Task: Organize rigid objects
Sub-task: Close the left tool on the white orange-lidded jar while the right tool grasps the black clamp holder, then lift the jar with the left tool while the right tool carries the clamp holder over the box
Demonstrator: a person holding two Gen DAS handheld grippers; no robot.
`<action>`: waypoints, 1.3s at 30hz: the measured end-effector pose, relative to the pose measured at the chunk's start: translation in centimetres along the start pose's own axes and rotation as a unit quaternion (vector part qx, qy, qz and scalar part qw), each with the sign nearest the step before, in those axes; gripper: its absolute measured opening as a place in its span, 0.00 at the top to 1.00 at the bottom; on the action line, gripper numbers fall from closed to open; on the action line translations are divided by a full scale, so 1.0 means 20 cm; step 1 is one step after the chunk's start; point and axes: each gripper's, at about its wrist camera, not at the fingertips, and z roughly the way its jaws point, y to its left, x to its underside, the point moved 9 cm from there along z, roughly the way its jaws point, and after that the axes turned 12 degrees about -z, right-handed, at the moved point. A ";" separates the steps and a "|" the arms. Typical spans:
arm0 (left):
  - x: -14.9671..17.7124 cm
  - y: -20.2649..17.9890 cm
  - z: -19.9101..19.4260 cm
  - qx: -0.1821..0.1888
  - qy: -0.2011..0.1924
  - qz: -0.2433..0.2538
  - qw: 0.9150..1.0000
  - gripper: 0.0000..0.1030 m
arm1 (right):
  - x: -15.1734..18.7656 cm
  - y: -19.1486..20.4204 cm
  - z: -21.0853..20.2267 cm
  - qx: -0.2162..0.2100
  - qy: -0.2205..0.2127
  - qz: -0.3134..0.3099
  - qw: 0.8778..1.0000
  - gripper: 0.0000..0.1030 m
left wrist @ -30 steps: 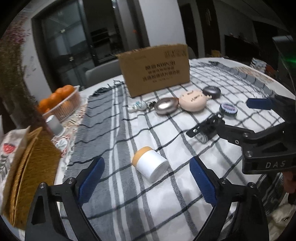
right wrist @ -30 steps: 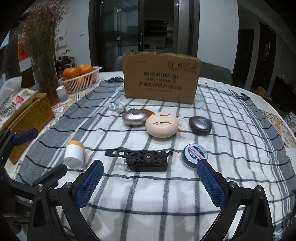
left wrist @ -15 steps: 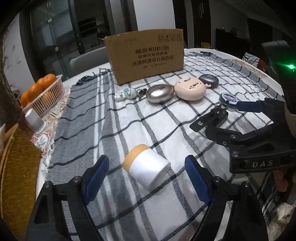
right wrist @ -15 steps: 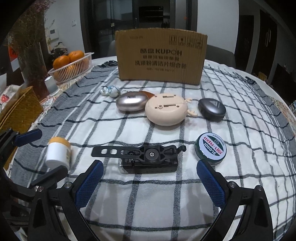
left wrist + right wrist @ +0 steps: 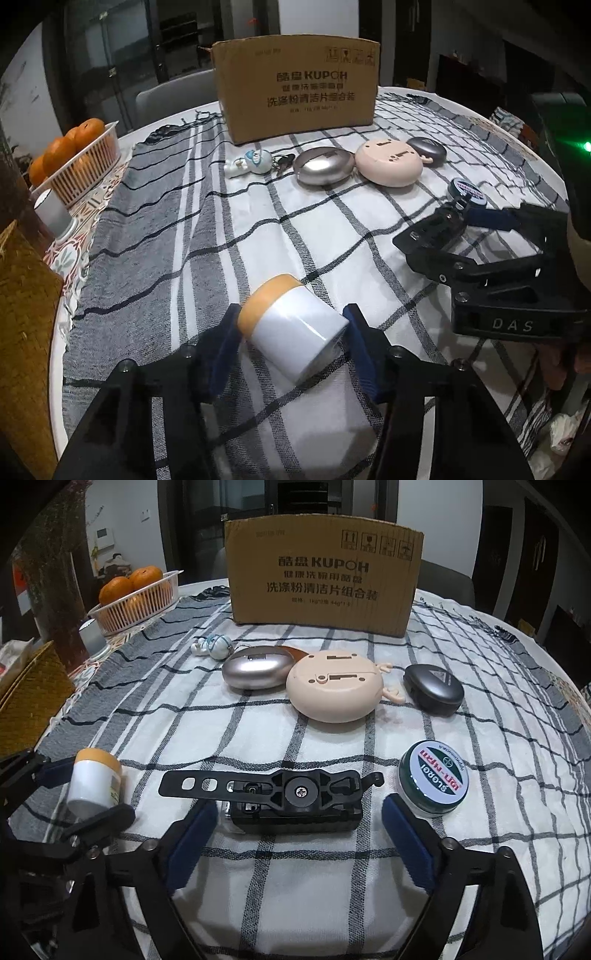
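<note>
Round table under a checked cloth (image 5: pixel 295 904). At its far edge, a closed cardboard box (image 5: pixel 325 579) stands upright; its contents cannot be seen. At far left, a white slatted basket (image 5: pixel 138 602) holds oranges (image 5: pixel 146 578), with a woven straw basket (image 5: pixel 26 314) nearer the camera, its contents out of view.

Row in front of the box, left to right: small figurine keychain (image 5: pixel 213 646), silver oval case (image 5: pixel 258 672), beige round case (image 5: pixel 334 690) touching the silver one, dark oval case (image 5: pixel 433 688) just beside it. Nearer row: white jar (image 5: pixel 293 332) with an orange lid, lying on its side; black strap mount (image 5: pixel 280 797) lying flat; green round tin (image 5: pixel 434 777) just right of the mount.

Left gripper (image 5: pixel 291 343) is low over the cloth, its blue pads (image 5: pixel 360 347) closed in on the jar's two sides, touching or nearly so; whether they press it cannot be told. Right gripper (image 5: pixel 295 845) is level and low, fingers spread wide to either side of the mount, apart from it, with the right pad (image 5: pixel 406 842) close beside the tin
</note>
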 end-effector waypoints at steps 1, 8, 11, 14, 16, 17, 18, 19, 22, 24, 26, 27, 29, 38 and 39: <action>0.00 0.00 0.00 0.000 0.001 -0.005 1.000 0.47 | 0.00 0.00 0.00 -0.001 0.001 0.000 1.000 0.20; 0.00 0.01 -0.02 -0.010 -0.002 -0.030 0.999 0.47 | 0.00 0.01 0.01 -0.015 0.001 0.000 1.000 0.29; -0.01 0.01 -0.04 -0.015 -0.007 -0.042 0.999 0.47 | 0.00 0.01 0.00 -0.019 0.000 0.004 1.000 0.29; -0.03 0.01 -0.06 -0.018 -0.011 -0.054 0.998 0.47 | 0.00 0.00 -0.01 -0.023 -0.004 0.010 1.000 0.29; -0.04 0.01 -0.08 -0.019 -0.014 -0.064 0.998 0.47 | -0.01 -0.01 -0.03 -0.024 -0.010 0.013 1.000 0.29; -0.05 0.01 -0.10 -0.017 -0.017 -0.074 0.997 0.47 | -0.01 -0.01 -0.04 -0.024 -0.012 0.014 1.000 0.29; -0.06 0.01 -0.10 -0.015 -0.017 -0.080 0.997 0.47 | -0.02 -0.01 -0.05 -0.024 -0.016 0.015 0.999 0.29; -0.07 0.00 -0.12 -0.010 -0.018 -0.090 0.996 0.47 | -0.03 -0.02 -0.06 -0.026 -0.019 0.017 0.999 0.29; -0.09 -0.01 -0.14 -0.012 -0.024 -0.103 0.994 0.47 | -0.05 -0.03 -0.10 -0.030 -0.028 0.025 0.999 0.29; -0.12 -0.01 -0.17 -0.013 -0.033 -0.111 0.993 0.47 | -0.07 -0.05 -0.13 -0.028 -0.034 0.029 0.999 0.29; -0.16 -0.02 -0.20 -0.015 -0.040 -0.115 0.992 0.47 | -0.10 -0.07 -0.17 -0.025 -0.045 0.033 0.998 0.29; -0.18 -0.02 -0.21 -0.017 -0.045 -0.116 0.992 0.47 | -0.11 -0.08 -0.18 -0.024 -0.048 0.035 0.998 0.29; -0.22 -0.03 -0.24 -0.020 -0.055 -0.119 0.991 0.47 | -0.13 -0.09 -0.22 -0.021 -0.058 0.038 0.997 0.29; -0.43 -0.06 -0.34 -0.025 -0.097 -0.119 0.988 0.47 | -0.27 -0.17 -0.36 -0.008 -0.101 0.048 0.994 0.29; -0.45 -0.07 -0.35 -0.025 -0.102 -0.118 0.987 0.47 | -0.29 -0.18 -0.38 -0.006 -0.105 0.049 0.993 0.29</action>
